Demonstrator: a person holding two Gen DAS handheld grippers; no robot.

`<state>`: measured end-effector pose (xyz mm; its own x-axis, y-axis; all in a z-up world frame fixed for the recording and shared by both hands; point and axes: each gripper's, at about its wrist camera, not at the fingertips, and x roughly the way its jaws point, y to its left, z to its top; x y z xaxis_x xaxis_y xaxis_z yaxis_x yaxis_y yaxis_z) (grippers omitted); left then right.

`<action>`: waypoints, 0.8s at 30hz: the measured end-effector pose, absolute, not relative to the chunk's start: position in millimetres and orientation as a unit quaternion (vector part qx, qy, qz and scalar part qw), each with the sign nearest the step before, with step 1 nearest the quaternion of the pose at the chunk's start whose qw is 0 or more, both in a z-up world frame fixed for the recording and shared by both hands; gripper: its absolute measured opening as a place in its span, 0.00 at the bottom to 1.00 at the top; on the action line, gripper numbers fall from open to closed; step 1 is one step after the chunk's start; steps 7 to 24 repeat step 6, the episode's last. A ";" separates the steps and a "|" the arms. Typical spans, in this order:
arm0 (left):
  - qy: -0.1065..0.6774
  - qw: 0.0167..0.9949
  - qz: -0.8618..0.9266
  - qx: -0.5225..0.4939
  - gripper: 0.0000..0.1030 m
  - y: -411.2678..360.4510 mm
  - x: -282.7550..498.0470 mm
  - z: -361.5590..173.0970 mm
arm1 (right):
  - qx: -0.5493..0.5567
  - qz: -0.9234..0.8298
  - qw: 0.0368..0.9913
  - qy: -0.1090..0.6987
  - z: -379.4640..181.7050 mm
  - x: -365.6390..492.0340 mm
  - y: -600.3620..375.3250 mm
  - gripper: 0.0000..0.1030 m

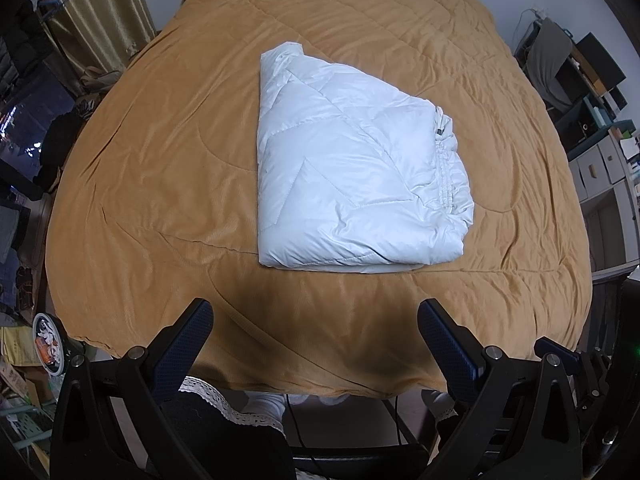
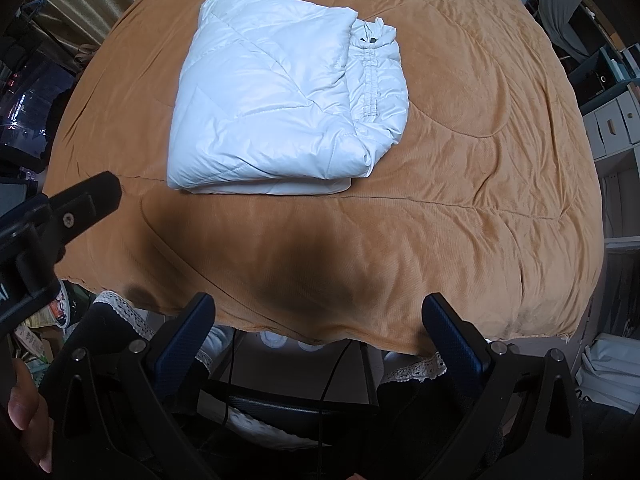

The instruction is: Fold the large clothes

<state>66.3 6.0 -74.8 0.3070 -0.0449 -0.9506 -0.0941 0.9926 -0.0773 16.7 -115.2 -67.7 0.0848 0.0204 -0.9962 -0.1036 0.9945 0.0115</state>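
A white quilted puffer jacket [image 1: 352,168] lies folded into a compact rectangle on an orange-brown quilt [image 1: 160,168]. It also shows in the right wrist view [image 2: 272,96], with a gathered elastic hem along its right side. My left gripper [image 1: 316,316] is open and empty, held back over the near edge of the bed, well short of the jacket. My right gripper [image 2: 320,312] is open and empty, also over the near edge. The left gripper's body [image 2: 60,216] shows at the left of the right wrist view.
The quilt [image 2: 480,160] covers the whole bed. Shelves and storage boxes [image 1: 600,152] stand at the right. Curtains [image 1: 100,20] and clutter lie at the left. Floor, cables and white-socked feet [image 1: 268,404] show below the bed's near edge.
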 end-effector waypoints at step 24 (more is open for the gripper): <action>0.586 0.808 0.013 -0.058 0.99 5.5 67.0 -73.2 | -0.031 0.042 0.735 0.676 -68.1 16.6 -115.9 1.00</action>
